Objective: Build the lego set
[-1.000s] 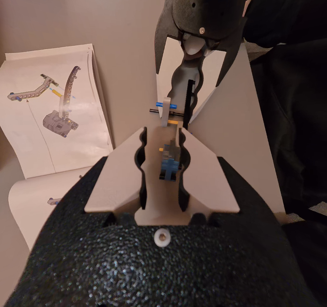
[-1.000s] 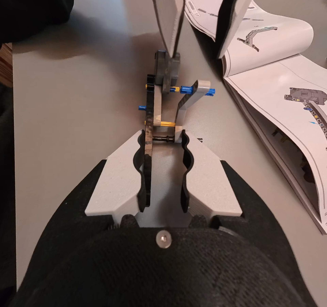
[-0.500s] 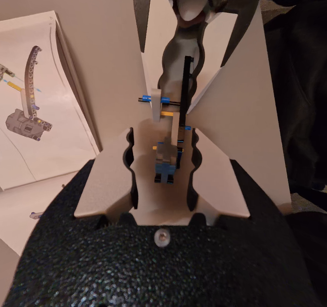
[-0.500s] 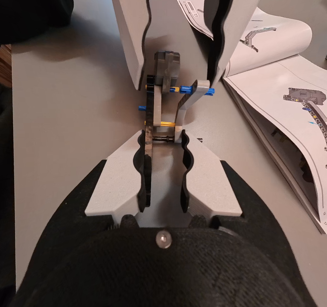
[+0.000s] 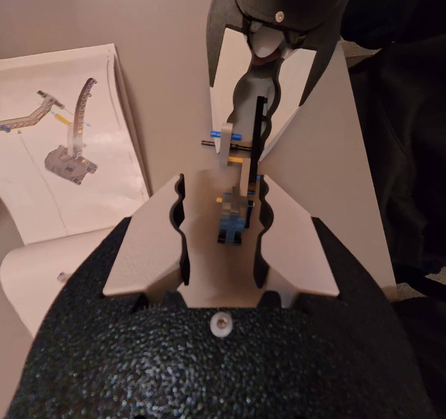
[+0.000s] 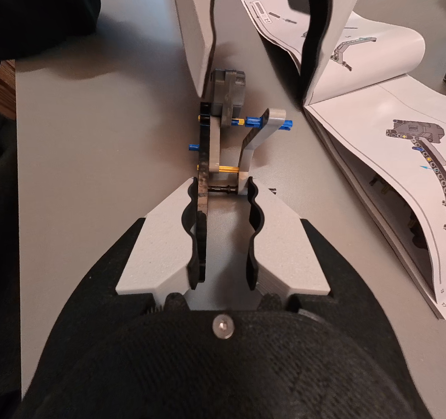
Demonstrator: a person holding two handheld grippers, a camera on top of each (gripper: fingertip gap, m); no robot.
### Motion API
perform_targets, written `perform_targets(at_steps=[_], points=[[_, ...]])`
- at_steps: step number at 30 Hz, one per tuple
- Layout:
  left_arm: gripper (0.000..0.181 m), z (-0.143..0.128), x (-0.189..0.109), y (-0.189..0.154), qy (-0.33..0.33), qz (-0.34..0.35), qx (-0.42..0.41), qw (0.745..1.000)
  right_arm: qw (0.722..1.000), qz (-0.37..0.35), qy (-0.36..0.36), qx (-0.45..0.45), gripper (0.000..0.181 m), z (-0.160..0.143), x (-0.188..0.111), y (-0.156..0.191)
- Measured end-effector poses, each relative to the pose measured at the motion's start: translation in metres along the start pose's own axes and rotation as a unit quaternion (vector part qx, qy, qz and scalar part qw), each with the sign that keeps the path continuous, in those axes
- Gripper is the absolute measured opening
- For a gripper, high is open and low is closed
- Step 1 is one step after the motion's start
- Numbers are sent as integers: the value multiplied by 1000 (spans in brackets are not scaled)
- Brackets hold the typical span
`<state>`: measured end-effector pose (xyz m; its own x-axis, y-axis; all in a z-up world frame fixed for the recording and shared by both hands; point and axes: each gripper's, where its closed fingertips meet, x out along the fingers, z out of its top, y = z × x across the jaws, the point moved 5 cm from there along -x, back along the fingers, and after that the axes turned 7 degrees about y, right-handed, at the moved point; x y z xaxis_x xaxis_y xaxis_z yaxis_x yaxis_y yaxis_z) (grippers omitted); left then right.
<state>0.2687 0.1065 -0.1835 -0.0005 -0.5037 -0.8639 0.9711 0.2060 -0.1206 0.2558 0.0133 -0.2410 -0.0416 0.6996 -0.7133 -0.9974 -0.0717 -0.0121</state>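
A lego assembly joins a black curved beam, a light grey bent beam, a dark grey block, a yellow axle and blue pins. My right gripper is shut across it, the black beam against one pad and the grey beam at the other fingertip. In the left wrist view the block sits between the fingers of my left gripper, which is open. The block is near the right pad. The right gripper faces it from the far side, with the black beam standing upright in it.
An open instruction booklet lies on the grey table just right of the assembly; it also shows in the left wrist view. A person's dark clothing is behind the right gripper. The table edge runs along the left in the right wrist view. My hands' fingertips stand some 6 cm from each other.
The left gripper's fingers have spread wider than a second ago and now straddle the grey block loosely. The right gripper and the assembly have stayed still.
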Motion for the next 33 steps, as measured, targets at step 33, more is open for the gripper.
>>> perform_targets(at_steps=[33], points=[[35,-79,-126,46,-86,265,-206,938,1000,3,1,2,39,-1,0,0]])
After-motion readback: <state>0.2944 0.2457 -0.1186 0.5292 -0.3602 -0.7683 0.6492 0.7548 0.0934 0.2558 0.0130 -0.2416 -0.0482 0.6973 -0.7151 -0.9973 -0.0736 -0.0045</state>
